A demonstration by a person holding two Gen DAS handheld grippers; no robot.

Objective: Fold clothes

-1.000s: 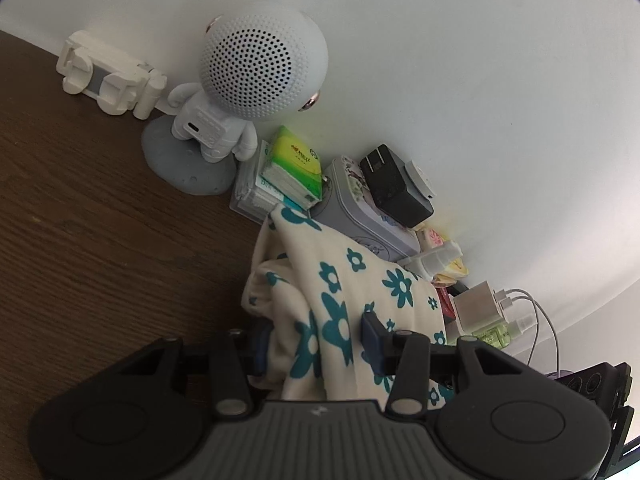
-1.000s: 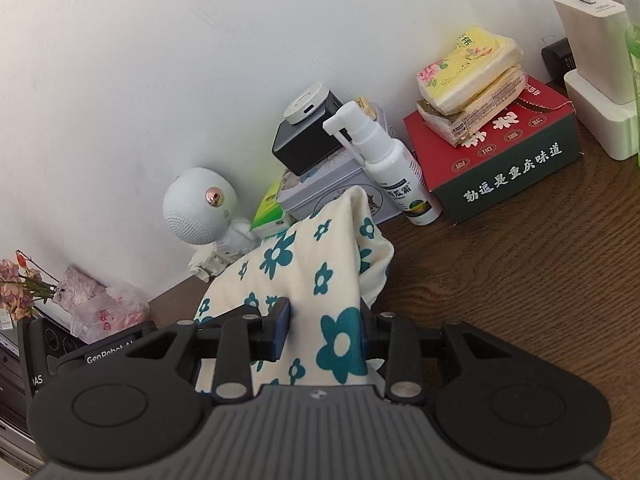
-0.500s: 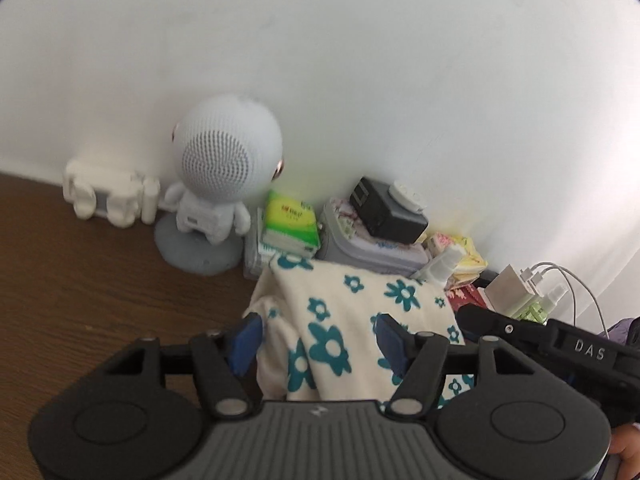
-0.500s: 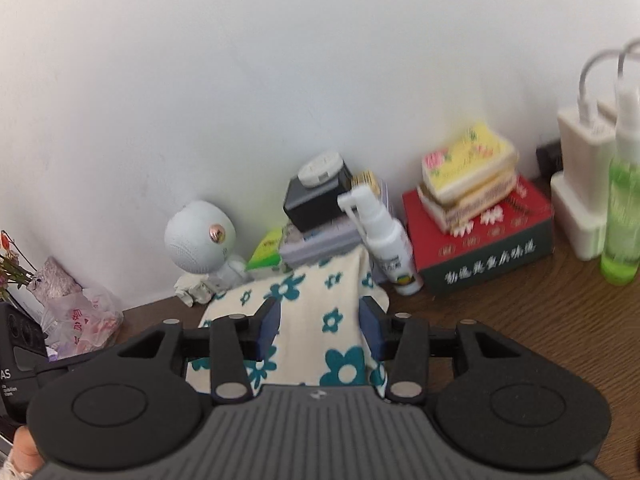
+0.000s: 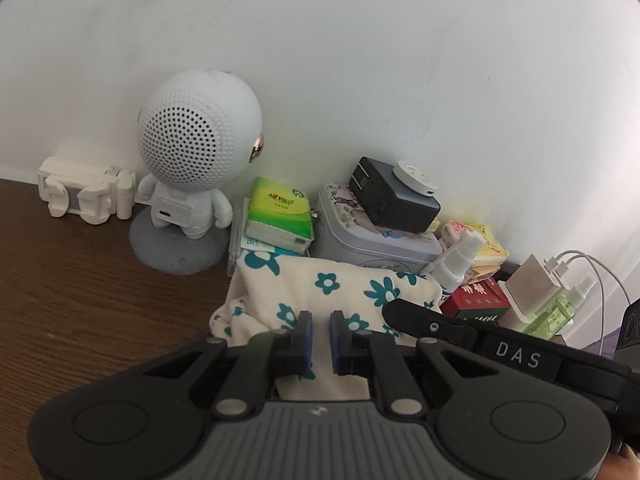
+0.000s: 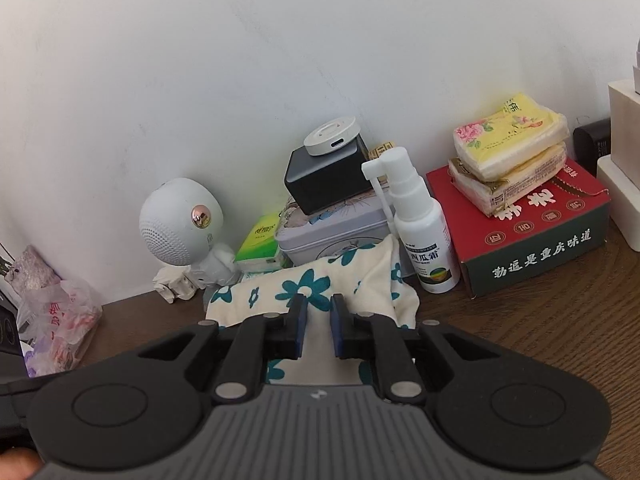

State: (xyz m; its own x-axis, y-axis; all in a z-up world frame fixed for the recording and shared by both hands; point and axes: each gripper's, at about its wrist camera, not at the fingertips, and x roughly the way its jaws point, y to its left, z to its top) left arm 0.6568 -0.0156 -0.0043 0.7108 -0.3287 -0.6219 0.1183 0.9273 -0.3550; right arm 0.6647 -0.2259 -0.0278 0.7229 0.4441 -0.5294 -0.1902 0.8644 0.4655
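Observation:
A cream cloth with teal flowers [image 5: 328, 284] lies folded in a small bundle on the brown wooden table [image 5: 80, 288], pushed up against the clutter by the wall. My left gripper [image 5: 321, 334] hangs just above its near edge. Its jaws are closing, with only a narrow gap left. The cloth shows through that gap from below and is not pinched. My right gripper [image 6: 319, 328] hovers over the same cloth [image 6: 304, 284], also closing to a narrow gap with nothing pressed between its pads. The right gripper's black side [image 5: 432, 326] reaches in beside the left one.
Along the white wall stand an astronaut-shaped speaker [image 5: 192, 184], a green tissue pack [image 5: 280, 212], a tin [image 5: 376, 240] with a black box on it, a white spray bottle [image 6: 420, 232], a red-green carton [image 6: 532, 232] and a charger [image 5: 528, 284]. A plastic bag [image 6: 60, 320] lies at the left.
Both grippers let go of the cloth, which dropped from a raised bundle to a flat one. They drew back and rolled level. Their jaws widened, then narrowed to a slit.

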